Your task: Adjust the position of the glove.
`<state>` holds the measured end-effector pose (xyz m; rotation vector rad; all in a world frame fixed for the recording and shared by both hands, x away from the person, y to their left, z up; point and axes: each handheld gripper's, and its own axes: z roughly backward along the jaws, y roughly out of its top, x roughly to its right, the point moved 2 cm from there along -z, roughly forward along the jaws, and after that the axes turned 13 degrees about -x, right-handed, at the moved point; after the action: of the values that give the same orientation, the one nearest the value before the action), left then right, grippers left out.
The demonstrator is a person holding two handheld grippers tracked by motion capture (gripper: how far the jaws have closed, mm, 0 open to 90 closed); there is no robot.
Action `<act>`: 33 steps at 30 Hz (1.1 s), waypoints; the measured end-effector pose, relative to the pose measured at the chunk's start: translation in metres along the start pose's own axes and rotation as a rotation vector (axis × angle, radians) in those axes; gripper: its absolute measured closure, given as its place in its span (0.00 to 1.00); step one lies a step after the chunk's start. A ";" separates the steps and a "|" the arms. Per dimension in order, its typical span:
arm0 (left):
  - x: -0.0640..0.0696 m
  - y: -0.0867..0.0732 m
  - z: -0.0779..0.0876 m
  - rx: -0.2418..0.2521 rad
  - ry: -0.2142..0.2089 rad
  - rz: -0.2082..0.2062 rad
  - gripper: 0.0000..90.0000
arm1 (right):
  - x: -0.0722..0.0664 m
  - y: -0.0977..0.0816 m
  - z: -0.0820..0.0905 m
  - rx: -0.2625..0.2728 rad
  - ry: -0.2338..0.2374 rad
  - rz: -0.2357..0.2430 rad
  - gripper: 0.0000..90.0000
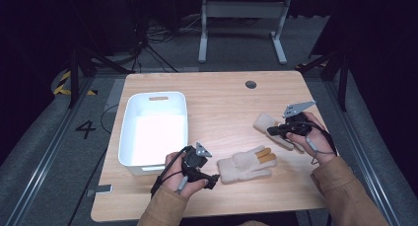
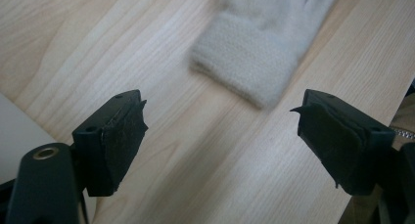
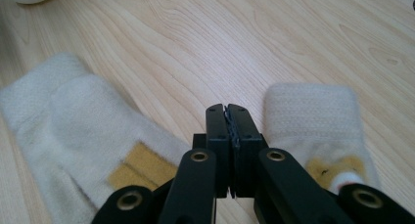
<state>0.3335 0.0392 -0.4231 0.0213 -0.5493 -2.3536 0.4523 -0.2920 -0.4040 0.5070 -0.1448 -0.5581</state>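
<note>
Cream gloves both lie on the table, white bin at ten o'clock empty.
Left gripper gapes before near glove; right gripper is pressed together, empty, over far glove; nothing seems binned yet.

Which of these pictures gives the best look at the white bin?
The high view: the white bin shows whole there, with its rim, handle slot and bare inside, left of the left gripper. The left gripper view catches just a pale edge of it at the left. The right gripper view has a pale shape at its top-left corner, too little to name.
</note>
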 end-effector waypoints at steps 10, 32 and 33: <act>0.005 -0.003 0.010 -0.018 -0.005 -0.011 0.23 | -0.002 0.001 -0.005 -0.020 0.015 0.009 1.00; 0.014 -0.010 0.010 -0.066 -0.051 -0.040 0.23 | -0.012 0.012 -0.053 -0.126 0.072 0.058 1.00; 0.015 -0.010 0.009 -0.069 -0.051 -0.041 0.23 | -0.013 0.011 -0.057 -0.146 0.073 0.060 1.00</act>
<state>0.3147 0.0398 -0.4165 -0.0598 -0.4960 -2.4174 0.4616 -0.2530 -0.4484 0.3797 -0.0487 -0.4871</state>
